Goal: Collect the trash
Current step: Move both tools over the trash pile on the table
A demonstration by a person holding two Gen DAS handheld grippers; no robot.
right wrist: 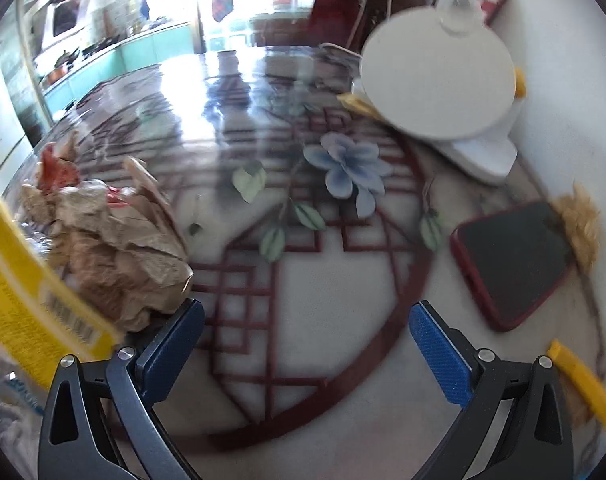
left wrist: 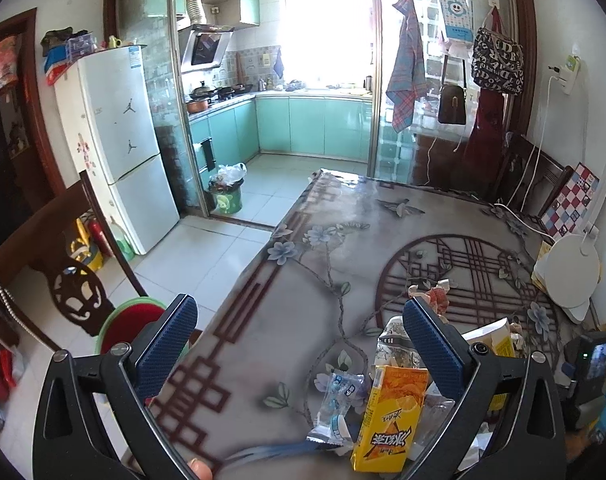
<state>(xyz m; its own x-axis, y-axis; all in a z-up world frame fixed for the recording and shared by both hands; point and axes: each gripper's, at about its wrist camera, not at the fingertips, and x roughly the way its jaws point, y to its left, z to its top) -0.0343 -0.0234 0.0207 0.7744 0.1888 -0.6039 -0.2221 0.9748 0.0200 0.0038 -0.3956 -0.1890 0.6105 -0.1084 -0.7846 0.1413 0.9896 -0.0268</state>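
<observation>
Yellow and orange, a drink carton (left wrist: 389, 416) stands at the near edge of the floral worktop (left wrist: 303, 280), in a heap of trash with a clear blue-printed wrapper (left wrist: 335, 400) just to its left. Both blue fingers of the left tool (left wrist: 299, 344) are spread wide apart, empty, the right one beside the carton. Its partner, the right tool (right wrist: 307, 340), is likewise spread apart over bare worktop, with crumpled brown paper (right wrist: 119, 248) touching its left finger. A red-cased phone (right wrist: 511, 264) lies to the right, and a white round lamp (right wrist: 439, 76) stands farther off.
</observation>
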